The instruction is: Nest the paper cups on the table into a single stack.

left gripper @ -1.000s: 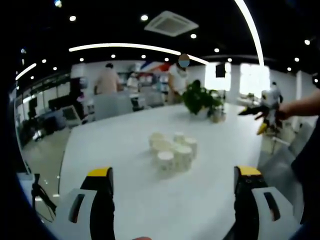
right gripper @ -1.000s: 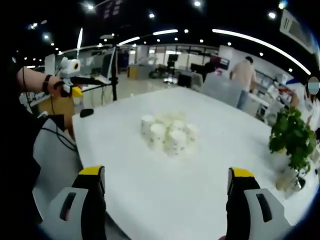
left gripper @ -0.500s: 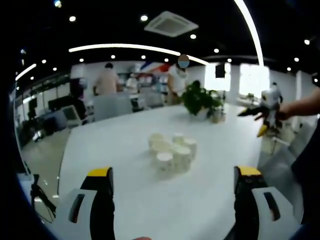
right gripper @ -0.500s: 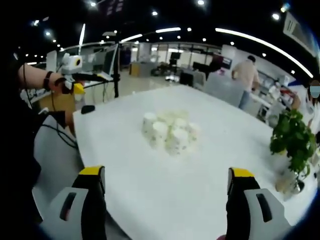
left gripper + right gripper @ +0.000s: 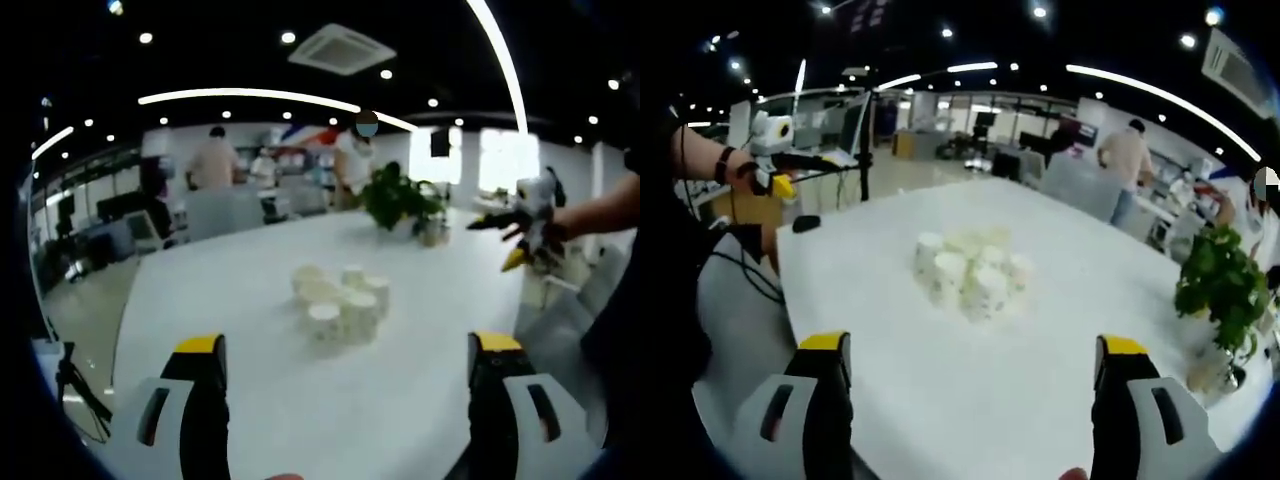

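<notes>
Ahead of both grippers, cups [image 5: 338, 304] cluster upright on the white table [image 5: 250, 280].
Left gripper [image 5: 346, 372] and right gripper [image 5: 973, 372] hang above the near table edge, jaws wide apart and holding nothing, well short of the cups, which stand touching one another, not nested. A potted plant [image 5: 1222, 296] sits beyond the cups, to the right gripper's right.

Open-plan office: desks [image 5: 120, 225], ceiling downlights [image 5: 288, 37], potted plant [image 5: 1220, 290].
</notes>
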